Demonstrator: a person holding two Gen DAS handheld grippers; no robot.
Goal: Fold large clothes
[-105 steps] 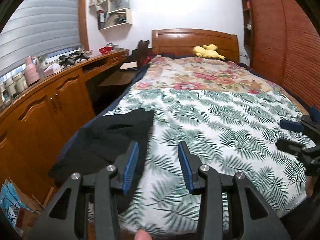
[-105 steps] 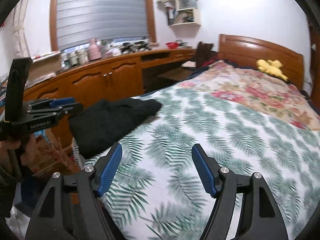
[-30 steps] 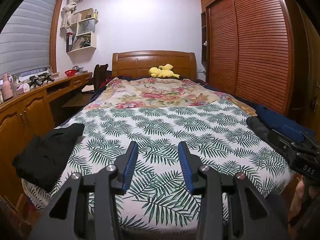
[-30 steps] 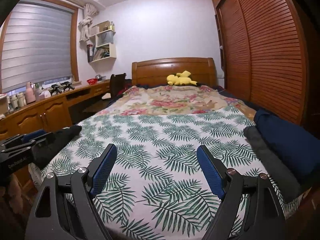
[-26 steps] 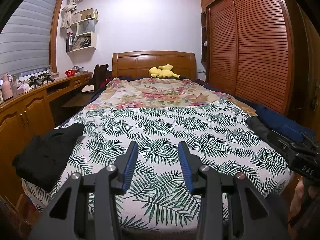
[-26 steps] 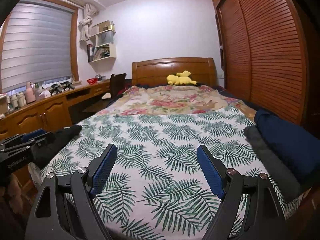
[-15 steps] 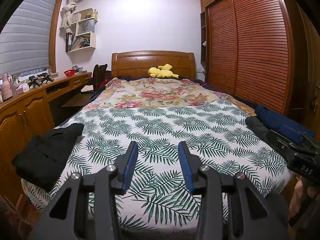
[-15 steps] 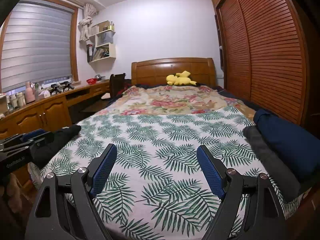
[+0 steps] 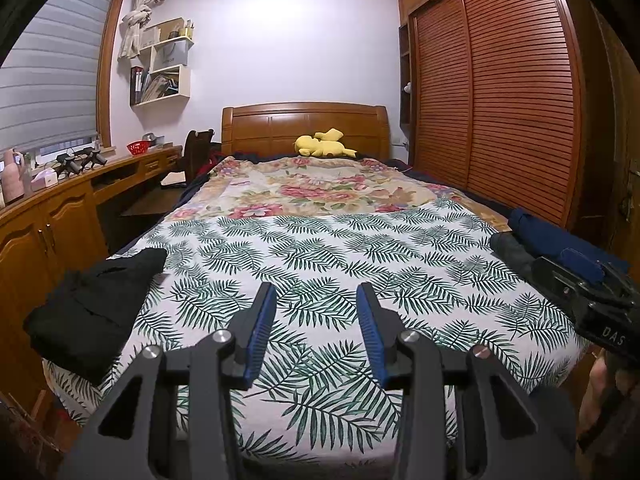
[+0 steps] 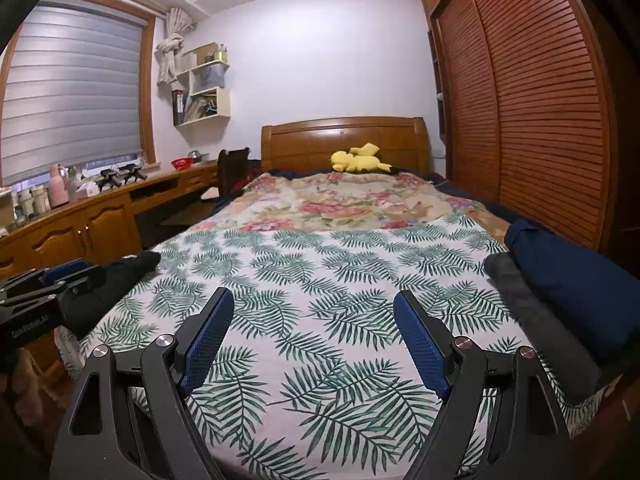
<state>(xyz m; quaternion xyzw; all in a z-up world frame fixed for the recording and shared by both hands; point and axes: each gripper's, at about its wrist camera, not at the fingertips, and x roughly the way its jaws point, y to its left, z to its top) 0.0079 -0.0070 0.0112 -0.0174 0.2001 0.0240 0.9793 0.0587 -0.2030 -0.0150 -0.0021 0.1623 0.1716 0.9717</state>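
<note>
Both hands have swung away from the black garment [image 9: 96, 304], left gripper [image 9: 316, 322] and right gripper [image 10: 314, 338] spread and empty, ready for the next garment.

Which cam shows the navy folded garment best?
Right wrist view. The navy folded garment fills the right edge, lying on the bed against a grey folded garment, unobstructed. In the left wrist view it is smaller, farther off, with its near end hidden behind the right gripper.

Folded black garment [image 9: 96, 304] at bed's left edge
</note>
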